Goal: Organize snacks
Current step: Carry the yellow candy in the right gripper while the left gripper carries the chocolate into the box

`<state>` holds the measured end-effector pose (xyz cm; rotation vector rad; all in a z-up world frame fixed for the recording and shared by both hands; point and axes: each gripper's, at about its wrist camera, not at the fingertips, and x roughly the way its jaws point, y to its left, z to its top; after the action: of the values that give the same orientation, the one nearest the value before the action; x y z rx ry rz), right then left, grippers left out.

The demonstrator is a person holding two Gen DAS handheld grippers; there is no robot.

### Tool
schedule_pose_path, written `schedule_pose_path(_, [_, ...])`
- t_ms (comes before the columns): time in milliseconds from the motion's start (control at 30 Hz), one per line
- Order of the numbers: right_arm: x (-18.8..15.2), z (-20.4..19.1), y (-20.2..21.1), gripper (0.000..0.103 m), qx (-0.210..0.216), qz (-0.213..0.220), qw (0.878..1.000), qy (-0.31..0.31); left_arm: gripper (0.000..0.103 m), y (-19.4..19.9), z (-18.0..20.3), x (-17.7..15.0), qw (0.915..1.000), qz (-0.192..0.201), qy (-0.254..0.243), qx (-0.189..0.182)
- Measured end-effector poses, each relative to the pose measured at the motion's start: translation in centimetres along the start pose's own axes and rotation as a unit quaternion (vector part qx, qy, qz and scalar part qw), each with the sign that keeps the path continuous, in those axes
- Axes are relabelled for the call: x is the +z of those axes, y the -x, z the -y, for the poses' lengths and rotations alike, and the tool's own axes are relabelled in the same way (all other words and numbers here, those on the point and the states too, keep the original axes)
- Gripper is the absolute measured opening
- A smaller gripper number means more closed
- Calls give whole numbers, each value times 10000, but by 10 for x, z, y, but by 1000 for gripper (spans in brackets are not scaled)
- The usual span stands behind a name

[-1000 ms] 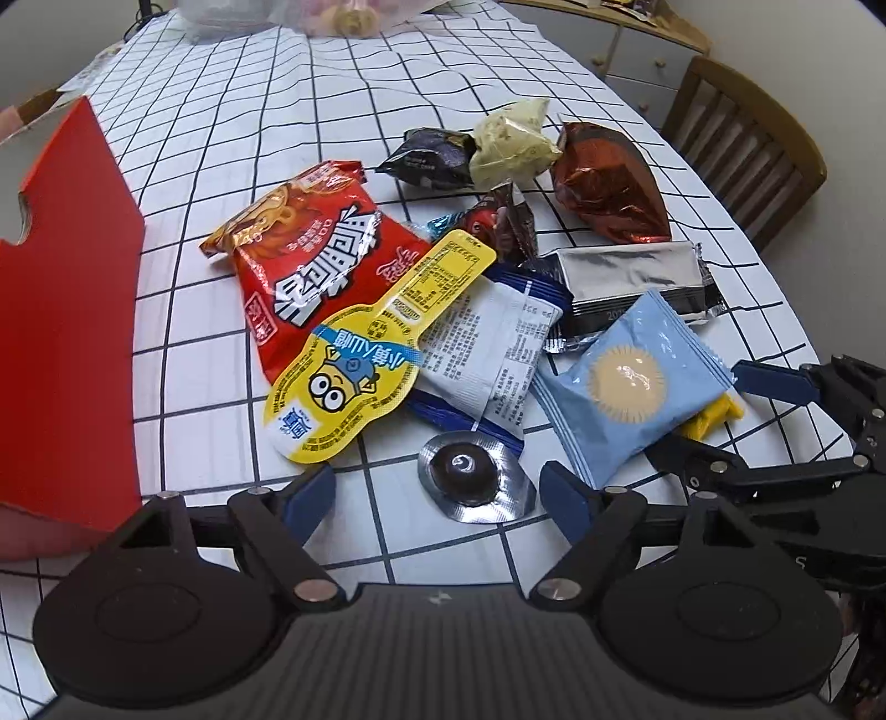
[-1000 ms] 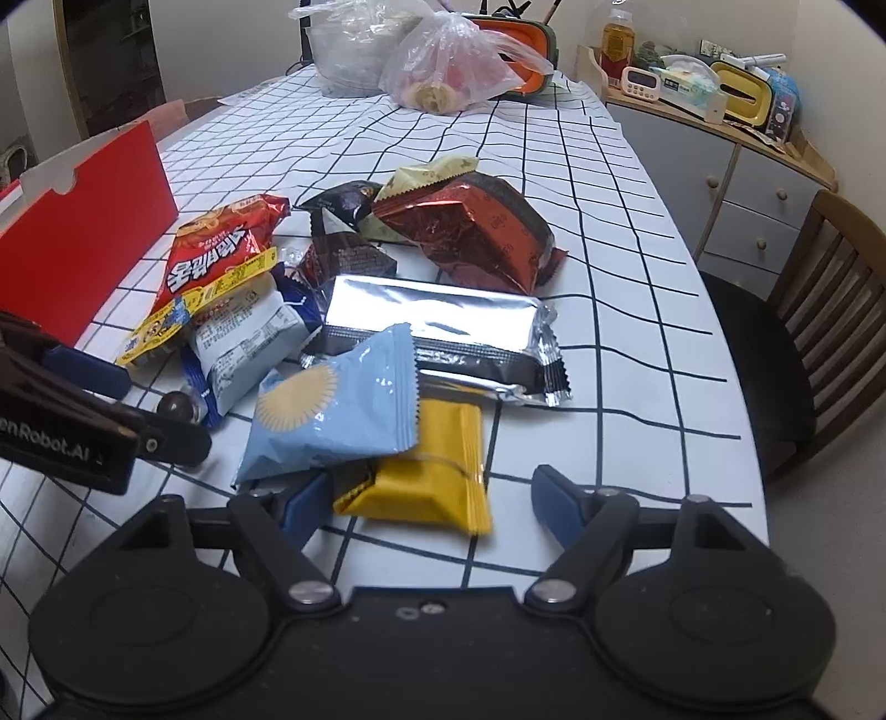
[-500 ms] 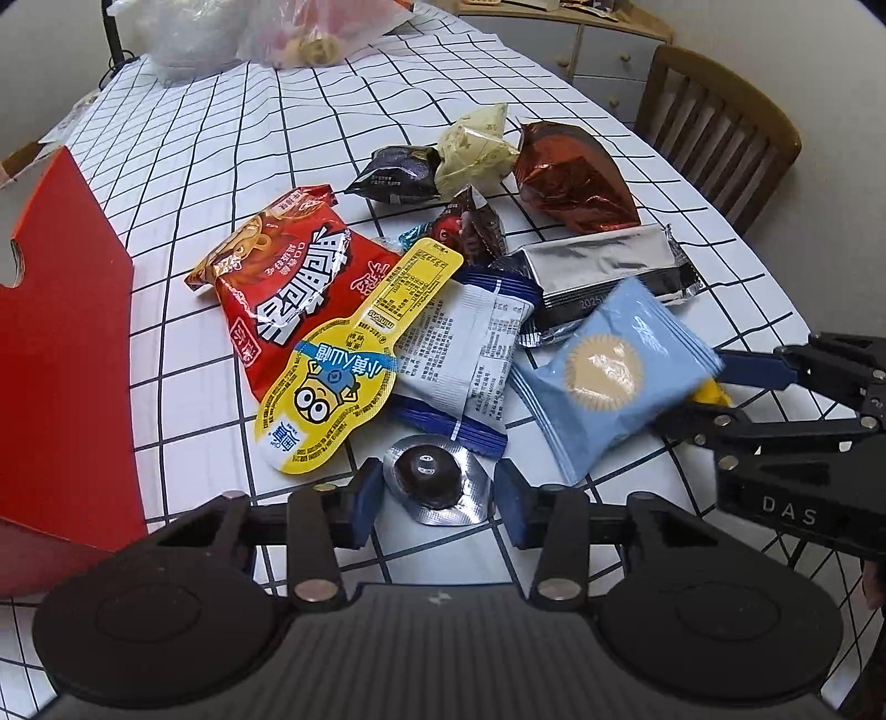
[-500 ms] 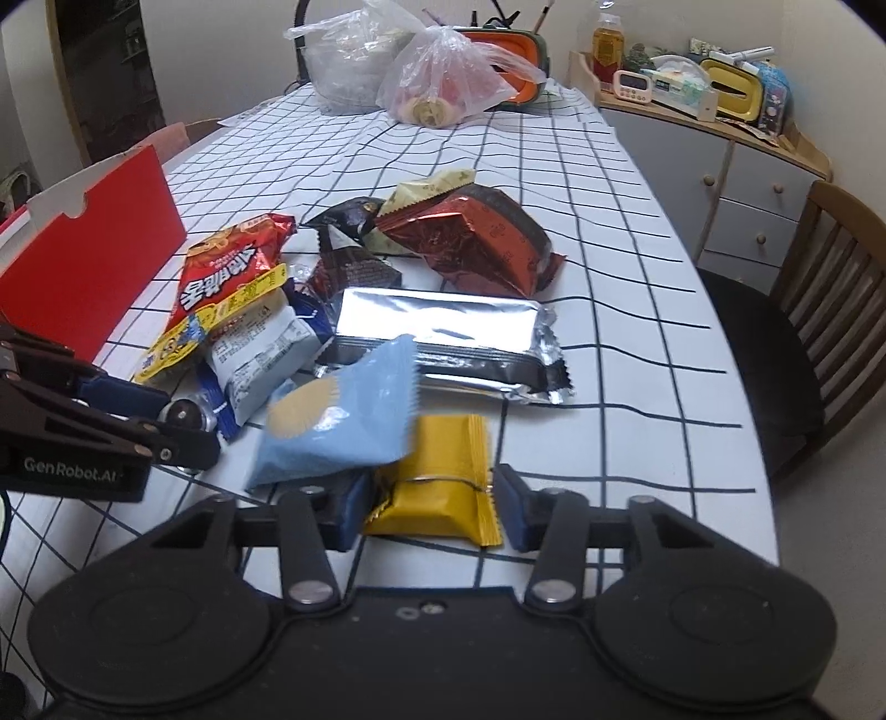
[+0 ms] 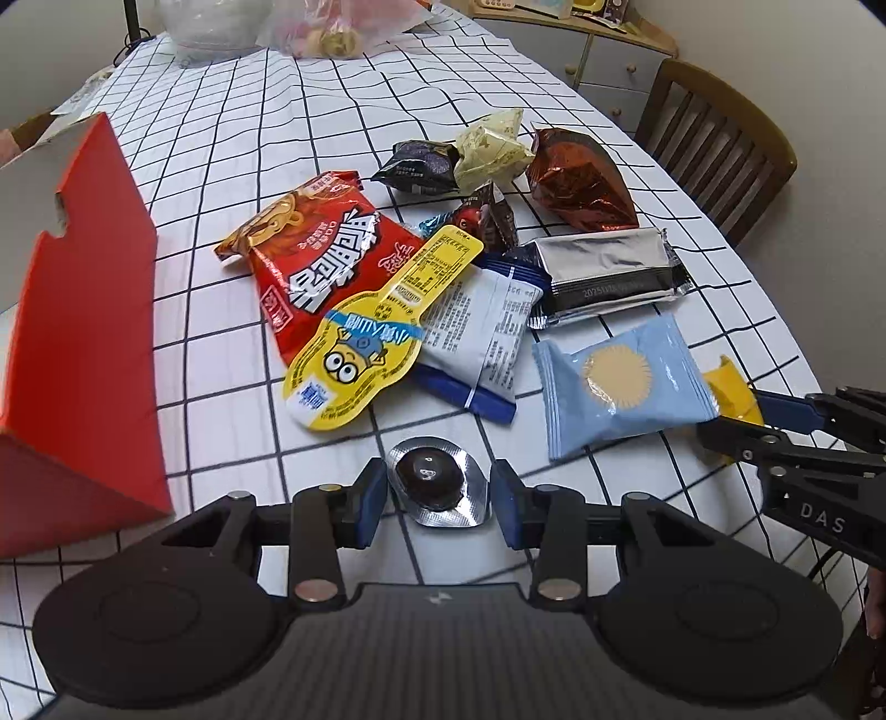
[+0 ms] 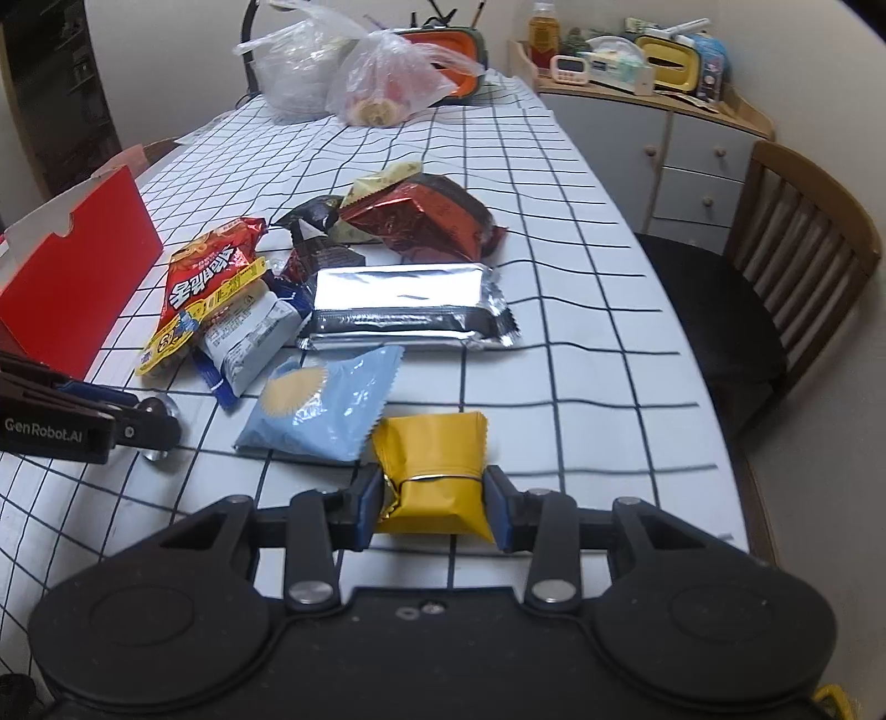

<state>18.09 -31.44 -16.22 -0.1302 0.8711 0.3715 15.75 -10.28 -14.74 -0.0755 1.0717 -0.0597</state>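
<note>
Snacks lie in a pile on the checked tablecloth (image 5: 221,166). My left gripper (image 5: 437,493) is shut on a small foil-cupped chocolate (image 5: 434,487) at the near edge. My right gripper (image 6: 434,498) is shut on a yellow packet (image 6: 434,471); it also shows in the left wrist view (image 5: 731,387). A light blue packet (image 5: 620,382) lies between the two. Behind are a yellow Minion pack (image 5: 365,343), a red noodle bag (image 5: 315,260), a white and blue packet (image 5: 482,332), a silver pack (image 5: 603,271) and a red-brown foil bag (image 5: 581,183).
A red cardboard box (image 5: 72,343) stands open at the left. Plastic bags (image 6: 354,72) and an orange container (image 6: 443,44) sit at the table's far end. A wooden chair (image 6: 786,266) and a cabinet (image 6: 664,138) are to the right of the table.
Both grippers have closed: the left onto the foil-cupped chocolate, the right onto the yellow packet. The light blue packet has slid off the yellow one, to the left.
</note>
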Motion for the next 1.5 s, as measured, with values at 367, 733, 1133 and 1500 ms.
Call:
schedule_pose_path(367, [-3,-16,42,37,-133,243,9995,-180,40,33,-13,-7,9997,200,-14,-132])
schedule_pose_path(733, [34,-90,72,37,359,637,9970,269,40,88,-49,-8,9977,661,117,-6])
schedule_pose_path(1133, [72,-181,71,37,944,940,9860,1004,40,142,-118,-12,9911,1161,573,318])
schedule_pose_path(1500, [101,-260,34,38,1291,792,9758,1580,40,157,-194,-9,9835,1288,913,883])
